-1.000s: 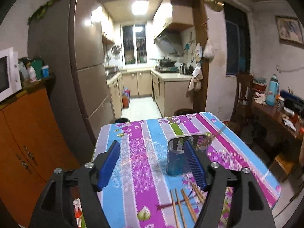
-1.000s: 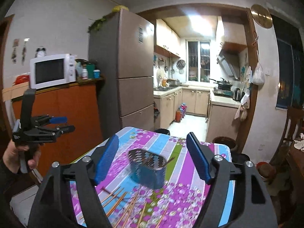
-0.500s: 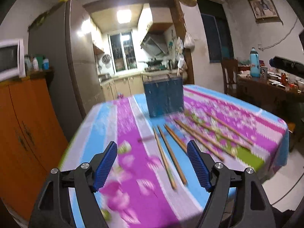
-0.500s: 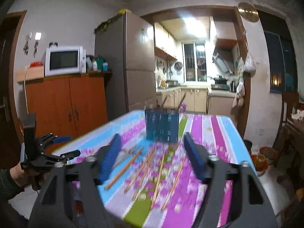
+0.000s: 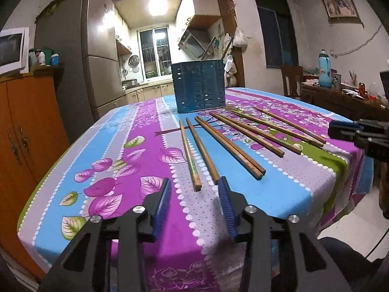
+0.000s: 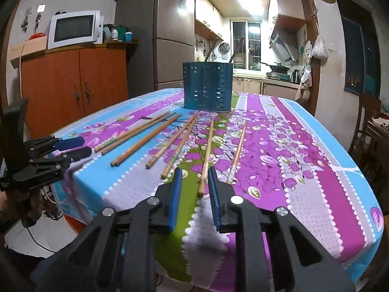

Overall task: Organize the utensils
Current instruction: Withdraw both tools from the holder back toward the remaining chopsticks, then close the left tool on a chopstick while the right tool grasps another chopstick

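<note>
Wooden chopsticks (image 5: 233,141) lie fanned on the cloth (image 5: 116,146), butt ends toward both claws, with the holder (image 5: 198,86) far ahead. The left claw (image 5: 194,189) is closing, nothing yet between its pads; one stick end sits just ahead of the gap. The right claw (image 6: 195,180) is closing with a stick's butt (image 6: 201,189) at its tips, not clearly pinched. Risk: pads closing on a bare tip could flick it off the near edge.

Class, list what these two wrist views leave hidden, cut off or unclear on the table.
- Inside of the blue holder: both views, its own wall hides it.
- Table's near edge: right wrist view, gripper body covers it.
- Right gripper: left wrist view, cut off by the frame edge.
</note>
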Motion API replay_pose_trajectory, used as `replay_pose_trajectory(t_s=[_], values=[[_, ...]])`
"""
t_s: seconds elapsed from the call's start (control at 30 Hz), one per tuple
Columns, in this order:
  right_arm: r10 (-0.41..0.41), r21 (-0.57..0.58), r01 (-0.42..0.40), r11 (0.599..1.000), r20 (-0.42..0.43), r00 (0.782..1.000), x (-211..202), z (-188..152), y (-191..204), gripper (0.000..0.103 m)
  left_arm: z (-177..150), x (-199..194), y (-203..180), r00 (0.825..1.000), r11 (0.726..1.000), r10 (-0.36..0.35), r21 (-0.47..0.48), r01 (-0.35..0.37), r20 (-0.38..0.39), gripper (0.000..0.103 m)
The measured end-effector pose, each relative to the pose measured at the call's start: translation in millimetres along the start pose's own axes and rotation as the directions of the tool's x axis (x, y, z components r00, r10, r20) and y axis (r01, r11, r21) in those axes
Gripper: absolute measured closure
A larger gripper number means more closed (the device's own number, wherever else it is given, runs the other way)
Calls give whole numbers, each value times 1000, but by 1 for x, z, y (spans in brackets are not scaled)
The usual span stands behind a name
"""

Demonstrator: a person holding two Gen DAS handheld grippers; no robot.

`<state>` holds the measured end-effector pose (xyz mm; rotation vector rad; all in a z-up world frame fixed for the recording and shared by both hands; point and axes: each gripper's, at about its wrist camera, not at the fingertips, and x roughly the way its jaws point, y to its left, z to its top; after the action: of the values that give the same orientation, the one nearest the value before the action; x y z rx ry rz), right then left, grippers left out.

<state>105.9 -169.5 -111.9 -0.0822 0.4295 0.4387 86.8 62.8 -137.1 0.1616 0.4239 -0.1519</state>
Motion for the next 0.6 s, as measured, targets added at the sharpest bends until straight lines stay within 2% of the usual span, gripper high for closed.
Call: replay_pose_trajectory(t_s=[0.1,0.6], values=[[4,1,-4,1000,-3,1000,3,-6,-2,83,0,7,0,1000,1000,6,-13,-6,-7,74],[-1,2,1,1000,-30,1000,21,-10,-3,89,-1,19,-8,999,1000,28,-6,-28,22,75]])
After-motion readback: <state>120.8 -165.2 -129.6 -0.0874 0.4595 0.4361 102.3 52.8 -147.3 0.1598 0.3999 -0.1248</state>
